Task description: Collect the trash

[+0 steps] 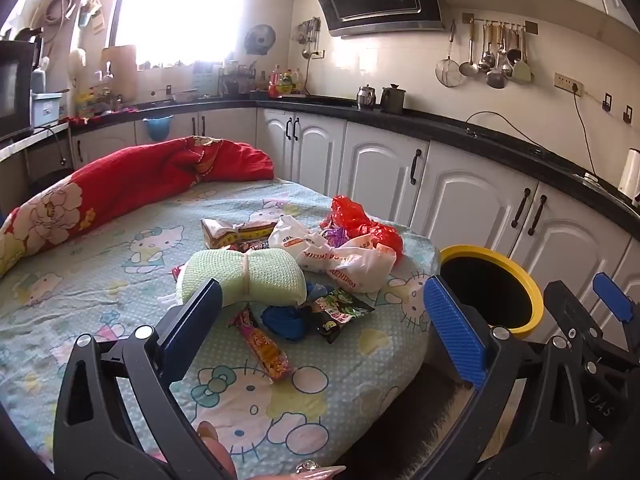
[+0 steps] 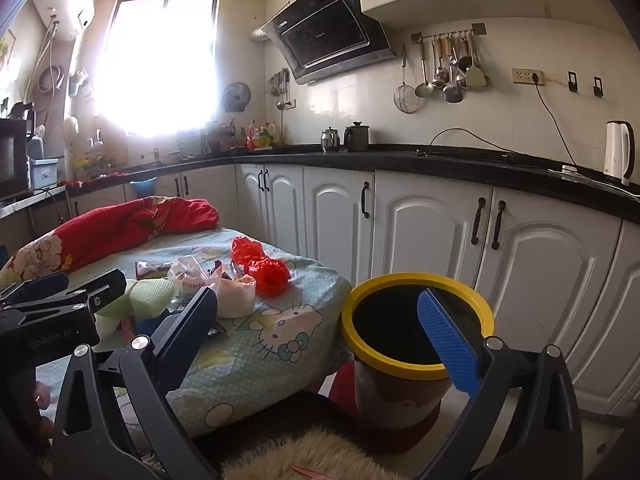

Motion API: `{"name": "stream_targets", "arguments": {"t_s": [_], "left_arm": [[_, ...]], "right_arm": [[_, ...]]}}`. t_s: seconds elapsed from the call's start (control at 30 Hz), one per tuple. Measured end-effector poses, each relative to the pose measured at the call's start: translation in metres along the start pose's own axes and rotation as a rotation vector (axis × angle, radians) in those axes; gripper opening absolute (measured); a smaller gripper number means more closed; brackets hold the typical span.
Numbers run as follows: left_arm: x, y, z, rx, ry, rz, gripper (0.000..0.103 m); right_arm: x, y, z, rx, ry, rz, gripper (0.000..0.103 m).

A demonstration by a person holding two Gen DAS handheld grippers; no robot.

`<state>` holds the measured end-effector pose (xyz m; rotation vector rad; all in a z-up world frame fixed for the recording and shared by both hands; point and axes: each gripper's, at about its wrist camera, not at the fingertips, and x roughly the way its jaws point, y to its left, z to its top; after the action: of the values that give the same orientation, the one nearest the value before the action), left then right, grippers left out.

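**Trash heaped on table, both grippers empty**

While both hang wide open with nothing between their jaws, the left gripper (image 1: pixel 320 320) faces the trash (image 1: pixel 304 256) heaped on the table (image 1: pixel 120 280), wrappers, bags and a green cloth (image 1: pixel 244 276). Right gripper (image 2: pixel 320 328) hovers by the bin (image 2: pixel 416 320) beside the table.

Both the left gripper (image 1: pixel 320 320) and right gripper (image 2: pixel 324 332) hang tilted downward, fingers (image 1: pixel 454 326) spread wide, empty.

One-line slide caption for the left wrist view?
Open left gripper hovers over wrappers on the cartoon sheet, yellow-rimmed bin beside.
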<state>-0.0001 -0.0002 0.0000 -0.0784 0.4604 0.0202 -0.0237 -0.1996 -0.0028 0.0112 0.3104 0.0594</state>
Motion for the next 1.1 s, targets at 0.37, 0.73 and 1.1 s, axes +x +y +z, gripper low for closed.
{"name": "stream_targets", "arguments": {"t_s": [0.37, 0.73, 1.1], "left_arm": [[0.0004, -0.0008, 0.0003, 0.001, -0.002, -0.003, 0.093], [-0.0017, 0.0002, 0.0011, 0.003, -0.005, -0.001, 0.093], [-0.0036, -0.0007, 0.001, 0.004, -0.011, -0.004, 0.093]], "right_arm": [[0.0015, -0.0049, 0.0009, 0.027, 0.016, -0.021, 0.097], [0.001, -0.007, 0.0004, 0.034, 0.022, -0.034, 0.097], [0.0008, -0.0067, 0.0016, 0.037, 0.022, -0.034, 0.097]]}}
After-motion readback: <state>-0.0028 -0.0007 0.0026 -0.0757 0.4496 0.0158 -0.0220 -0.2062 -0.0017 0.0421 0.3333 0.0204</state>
